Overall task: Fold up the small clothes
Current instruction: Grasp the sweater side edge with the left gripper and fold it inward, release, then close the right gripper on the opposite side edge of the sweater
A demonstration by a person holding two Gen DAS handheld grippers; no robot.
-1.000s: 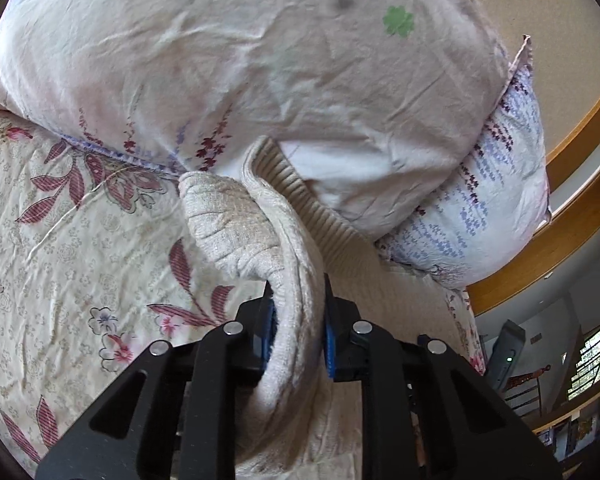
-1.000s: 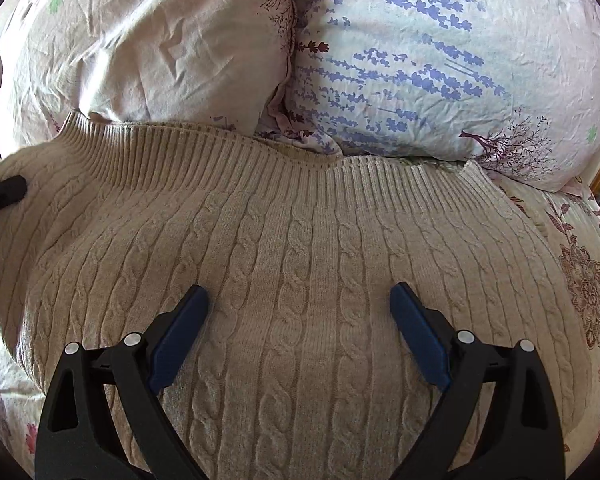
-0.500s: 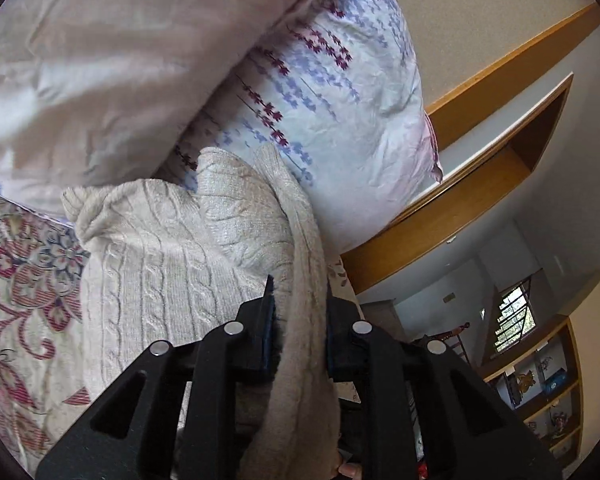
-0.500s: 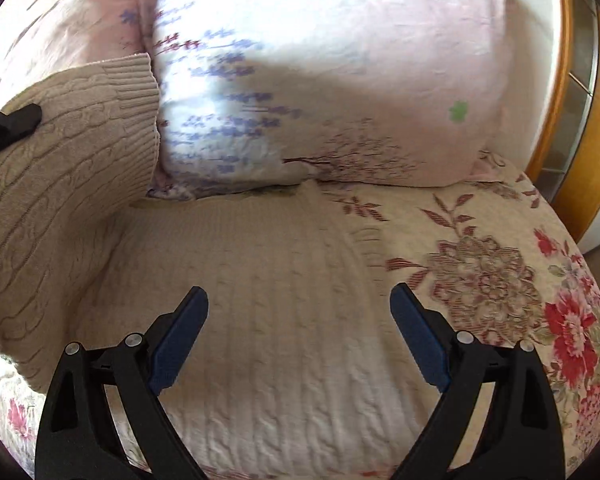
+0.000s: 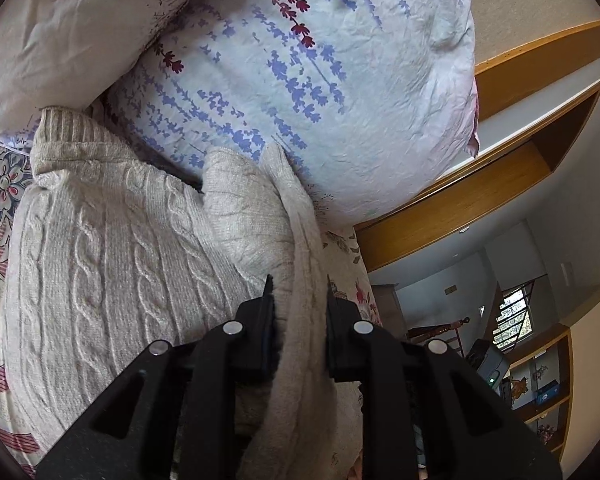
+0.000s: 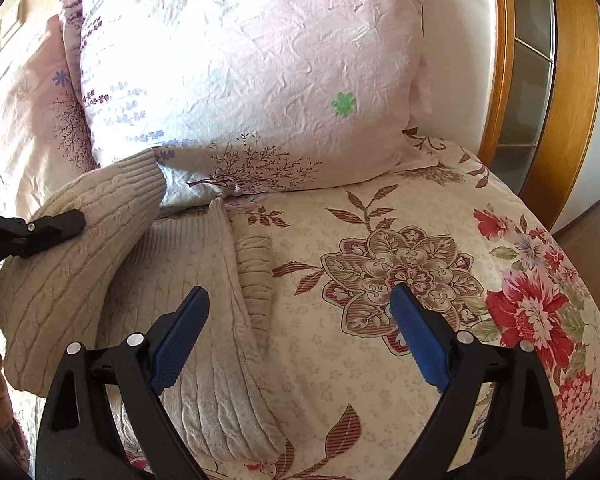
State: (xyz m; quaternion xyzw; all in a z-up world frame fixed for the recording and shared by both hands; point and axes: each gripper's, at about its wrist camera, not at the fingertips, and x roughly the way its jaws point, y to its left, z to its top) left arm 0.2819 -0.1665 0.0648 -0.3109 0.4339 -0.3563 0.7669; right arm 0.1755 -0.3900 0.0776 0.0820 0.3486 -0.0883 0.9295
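A beige cable-knit sweater (image 5: pixel 112 256) lies on a floral bedspread (image 6: pixel 400 240) below the pillows. My left gripper (image 5: pixel 299 300) is shut on a fold of the sweater's edge and holds it lifted over the rest of the sweater. In the right wrist view the sweater (image 6: pixel 204 280) lies at the left, with the raised flap (image 6: pixel 80 264) pinched by the left gripper (image 6: pixel 56 226) at the far left. My right gripper (image 6: pixel 298 312) is open and empty, low over the sweater's right edge and the bedspread.
Two pillows lean at the head of the bed: a lavender-print one (image 5: pixel 320 80) and a pale pink one (image 5: pixel 68 28). A wooden frame and shelf (image 6: pixel 540 80) stand right of the bed. A room with shelves (image 5: pixel 540 392) shows beyond.
My left gripper has carried the sweater's edge up and over to the right, folding it across the body. The right gripper's view has swung right, off the sweater's middle toward its right edge.
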